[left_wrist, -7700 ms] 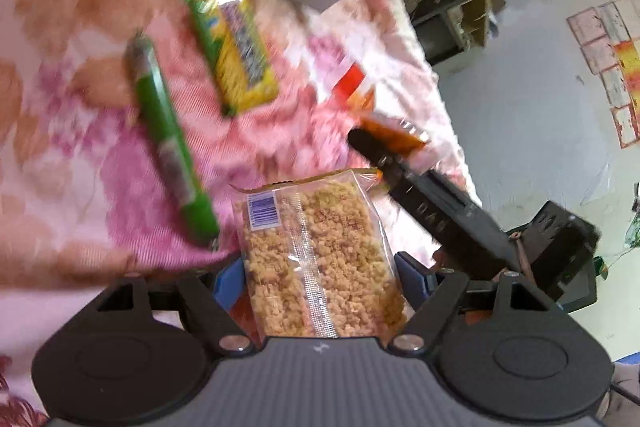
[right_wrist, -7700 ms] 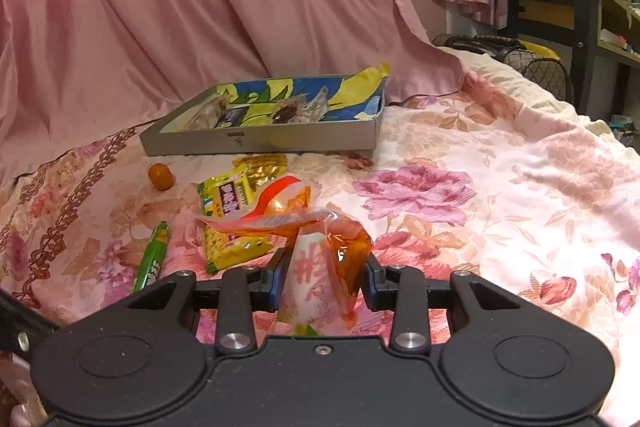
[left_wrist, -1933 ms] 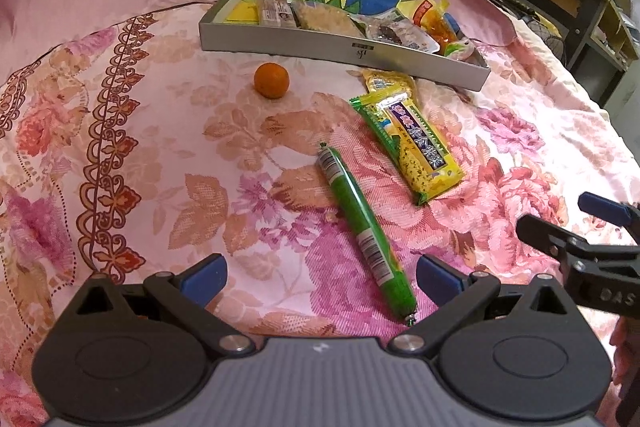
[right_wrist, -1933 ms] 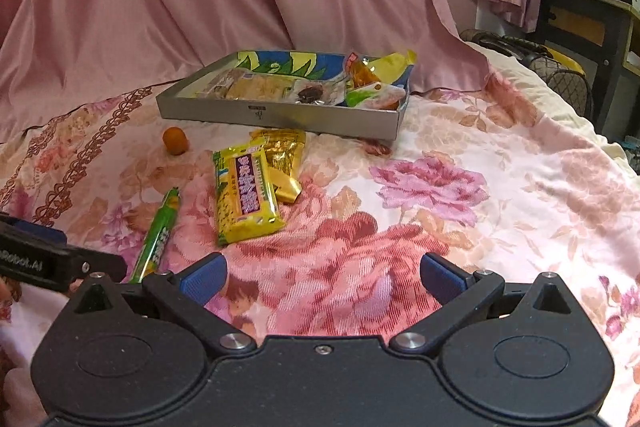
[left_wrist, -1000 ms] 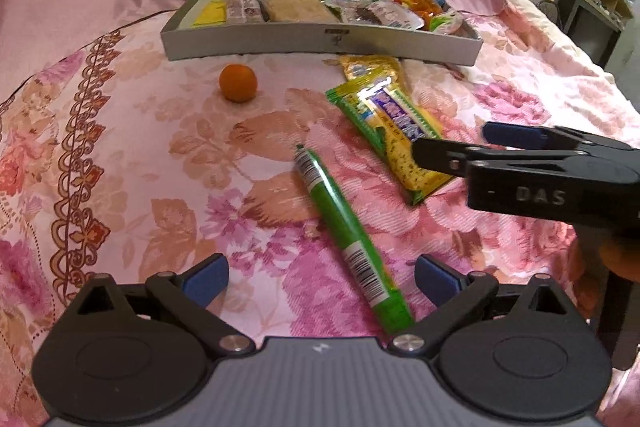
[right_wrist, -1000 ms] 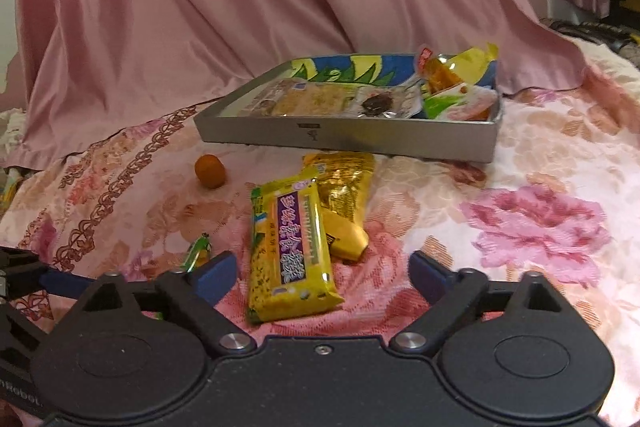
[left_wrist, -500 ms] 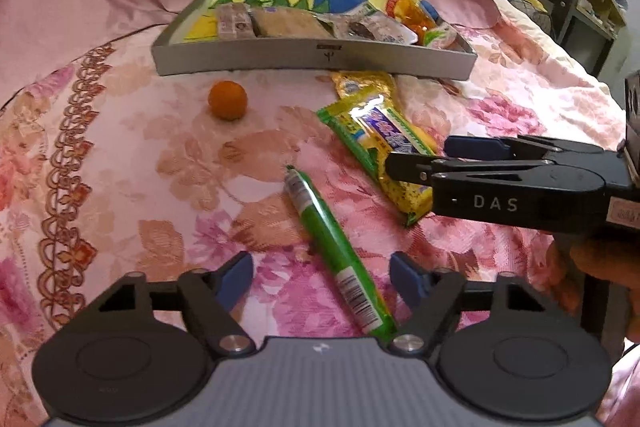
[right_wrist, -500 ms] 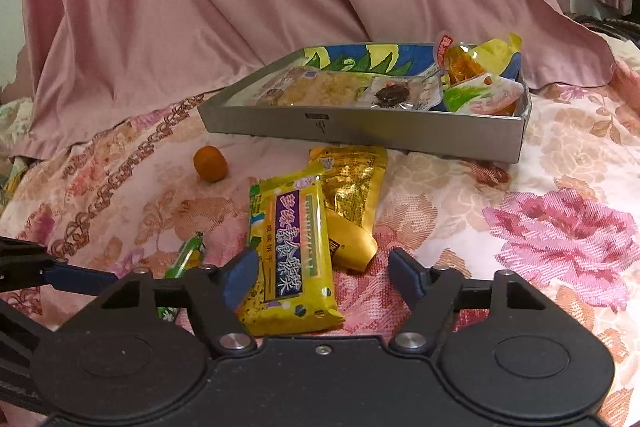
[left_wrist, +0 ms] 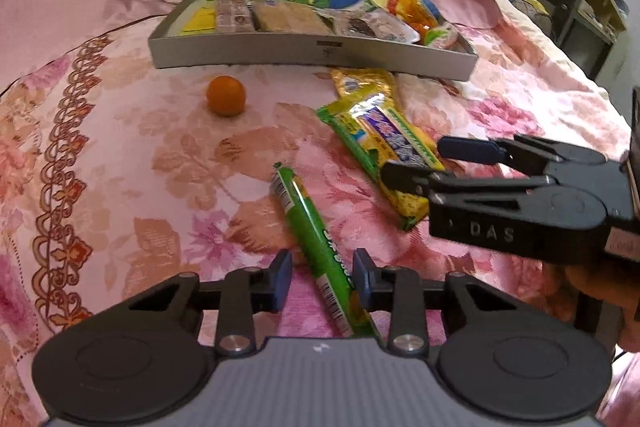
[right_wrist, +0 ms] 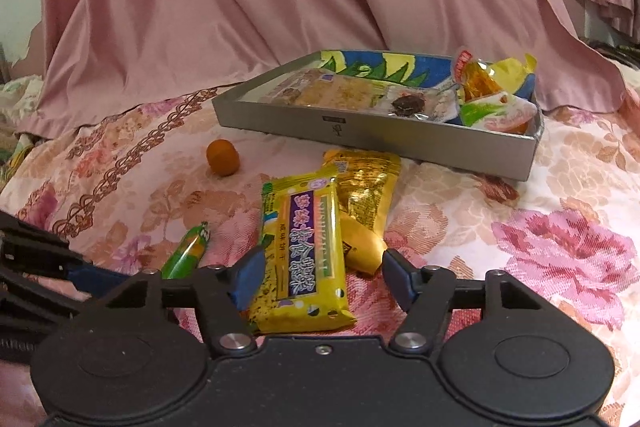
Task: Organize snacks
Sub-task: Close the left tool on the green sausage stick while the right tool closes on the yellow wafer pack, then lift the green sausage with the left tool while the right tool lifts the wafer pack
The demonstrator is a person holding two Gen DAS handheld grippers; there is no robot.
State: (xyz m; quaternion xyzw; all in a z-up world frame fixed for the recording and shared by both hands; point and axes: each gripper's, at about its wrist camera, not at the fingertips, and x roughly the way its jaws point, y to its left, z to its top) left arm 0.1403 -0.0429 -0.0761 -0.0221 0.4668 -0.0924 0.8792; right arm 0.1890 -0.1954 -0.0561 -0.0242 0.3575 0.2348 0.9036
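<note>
Snacks not yet boxed lie on the bedspread short of the tray: a green stick between the left gripper's part-open fingers, ungripped, and a yellow pack between the right gripper's wider ones. Both look poised to pinch, then lift toward the tray. Only the left view shows the stick's full length.
</note>
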